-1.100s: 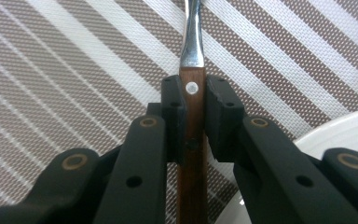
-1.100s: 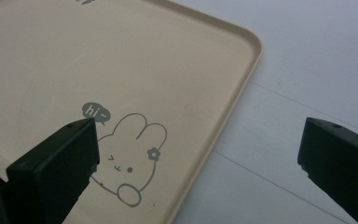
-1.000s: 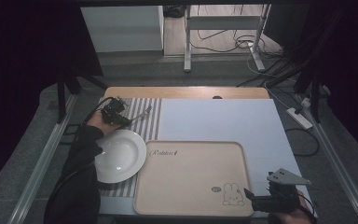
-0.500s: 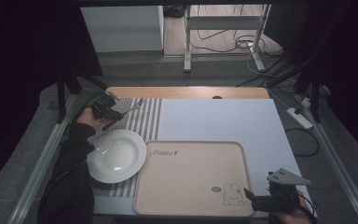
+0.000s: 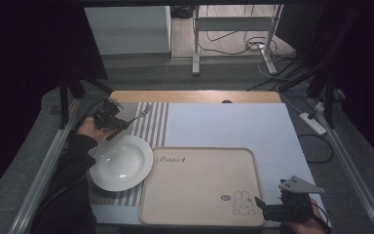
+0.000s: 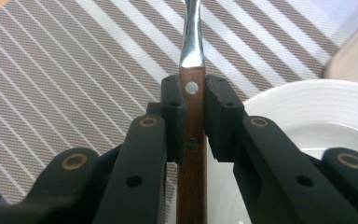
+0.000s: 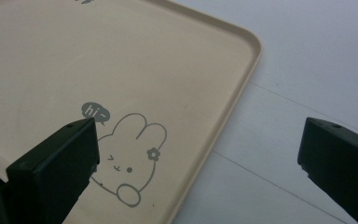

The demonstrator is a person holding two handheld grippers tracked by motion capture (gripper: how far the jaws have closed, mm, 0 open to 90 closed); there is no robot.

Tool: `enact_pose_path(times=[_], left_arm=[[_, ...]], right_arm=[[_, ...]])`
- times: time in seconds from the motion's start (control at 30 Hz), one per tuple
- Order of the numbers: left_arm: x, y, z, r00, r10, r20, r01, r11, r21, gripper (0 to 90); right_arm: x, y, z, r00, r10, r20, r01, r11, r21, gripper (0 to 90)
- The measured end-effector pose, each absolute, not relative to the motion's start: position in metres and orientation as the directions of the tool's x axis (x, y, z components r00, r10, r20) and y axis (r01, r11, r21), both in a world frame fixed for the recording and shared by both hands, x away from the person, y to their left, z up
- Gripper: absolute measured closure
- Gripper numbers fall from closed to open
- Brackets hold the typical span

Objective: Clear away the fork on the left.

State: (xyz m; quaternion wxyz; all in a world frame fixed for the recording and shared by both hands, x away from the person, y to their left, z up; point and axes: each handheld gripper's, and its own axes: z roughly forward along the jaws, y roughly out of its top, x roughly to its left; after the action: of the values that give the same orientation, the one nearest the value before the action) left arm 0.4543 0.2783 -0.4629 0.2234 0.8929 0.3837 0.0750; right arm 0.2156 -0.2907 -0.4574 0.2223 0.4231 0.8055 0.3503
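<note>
Wooden-handled fork (image 6: 192, 116) sits clamped in your left gripper (image 5: 108, 118), lifted above the striped mat (image 5: 151, 124) at the desk's far left corner; placing it remains; plate (image 5: 121, 162) just beside; your right gripper (image 5: 272, 210) hangs wide open, empty, over the tray (image 5: 199, 214) reading "Rabbit", "hi~".

One fork (image 5: 137, 116) with a wooden handle and steel tines. One white plate (image 5: 120, 162), round and deep-rimmed. One beige tray (image 5: 202, 187), printed with one cartoon rabbit (image 5: 244, 204). One striped placemat (image 5: 152, 126), brown and white. One pale blue mat (image 5: 233, 124) across one wooden worktop (image 5: 195, 96). Two black grippers: left gripper (image 5: 112, 121) and right gripper (image 5: 272, 210). One white power strip (image 5: 313, 123) on the floor beyond.
</note>
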Motion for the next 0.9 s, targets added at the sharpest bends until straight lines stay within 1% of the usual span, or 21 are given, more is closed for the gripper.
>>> enact_pose_path(times=[0.17, 0.53, 0.73, 0.9], left_arm=[[0.443, 0.272, -0.465, 0.7, 0.712, -0.058, 0.654, -0.606, 0.452, 77.9], [0.409, 0.252, -0.469, 0.707, 0.702, -0.088, 0.648, -0.593, 0.477, 77.8], [0.389, 0.243, -0.468, 0.724, 0.684, -0.089, 0.624, -0.595, 0.506, 77.8], [0.376, 0.236, -0.47, 0.729, 0.679, -0.09, 0.62, -0.599, 0.506, 77.8]], right_arm=[[0.215, -0.291, -0.457, -0.543, 0.837, -0.062, 0.526, 0.397, 0.752, 0.0], [0.215, -0.29, -0.457, -0.544, 0.837, -0.066, 0.526, 0.401, 0.75, 0.0], [0.215, -0.29, -0.457, -0.544, 0.836, -0.068, 0.524, 0.402, 0.75, 0.0], [0.215, -0.29, -0.457, -0.546, 0.835, -0.07, 0.522, 0.404, 0.751, 0.0]])
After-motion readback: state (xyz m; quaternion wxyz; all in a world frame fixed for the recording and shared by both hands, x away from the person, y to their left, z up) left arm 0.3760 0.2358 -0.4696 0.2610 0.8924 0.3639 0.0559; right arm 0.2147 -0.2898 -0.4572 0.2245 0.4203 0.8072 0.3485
